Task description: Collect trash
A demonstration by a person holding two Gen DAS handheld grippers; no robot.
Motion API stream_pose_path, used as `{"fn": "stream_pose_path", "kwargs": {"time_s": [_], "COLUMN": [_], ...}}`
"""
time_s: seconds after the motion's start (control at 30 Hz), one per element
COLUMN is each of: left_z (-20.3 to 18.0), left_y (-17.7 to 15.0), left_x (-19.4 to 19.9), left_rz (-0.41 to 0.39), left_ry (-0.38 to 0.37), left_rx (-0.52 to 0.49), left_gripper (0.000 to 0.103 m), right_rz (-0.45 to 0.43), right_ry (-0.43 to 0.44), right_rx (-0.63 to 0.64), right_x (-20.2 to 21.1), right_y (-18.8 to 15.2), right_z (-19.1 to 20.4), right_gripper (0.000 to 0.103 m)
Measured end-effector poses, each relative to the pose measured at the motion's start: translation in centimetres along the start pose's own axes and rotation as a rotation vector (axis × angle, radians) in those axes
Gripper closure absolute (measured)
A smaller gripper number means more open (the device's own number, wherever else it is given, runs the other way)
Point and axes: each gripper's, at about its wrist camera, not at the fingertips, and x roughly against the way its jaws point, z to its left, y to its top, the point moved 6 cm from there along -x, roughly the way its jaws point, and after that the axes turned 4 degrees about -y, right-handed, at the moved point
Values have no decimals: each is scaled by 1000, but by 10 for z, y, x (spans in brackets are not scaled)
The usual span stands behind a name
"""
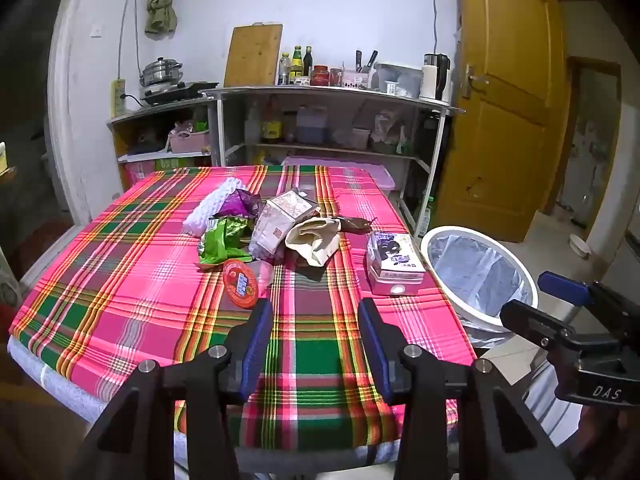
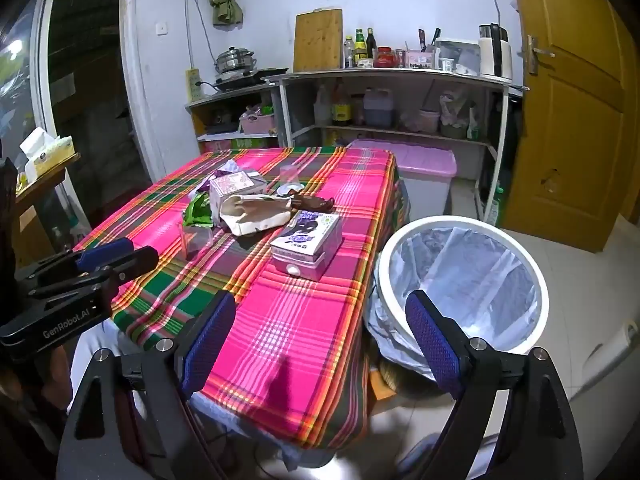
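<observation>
Both tools empty, short of trash pile.

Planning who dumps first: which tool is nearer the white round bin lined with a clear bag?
Right. The right tool hangs beside the bin's rim, while the left tool is farther away, over the plaid tablecloth.

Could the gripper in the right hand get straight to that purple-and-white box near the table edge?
Probably yes. The right gripper is open and empty, and the purple-and-white box sits alone near the edge, apart from the wrapper pile. Only bare tablecloth lies between them; the trash bin stands off to the side.
</observation>
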Motion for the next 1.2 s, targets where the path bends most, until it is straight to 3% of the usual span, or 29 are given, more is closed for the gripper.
{"fn": "stream_pose_path", "kwargs": {"time_s": [1.2], "left_z": [-15], "left_y": [5], "left_x": [8], "left_rz": [-5], "left_ry": [-7], "left_rx": [1], "left_gripper": [59], "right_rz": [2], "right_ry": [-1], "right_rx": [-3], "right_x": [2], "right_y": [3], "right_z": [-2], "right_gripper": [16]}}
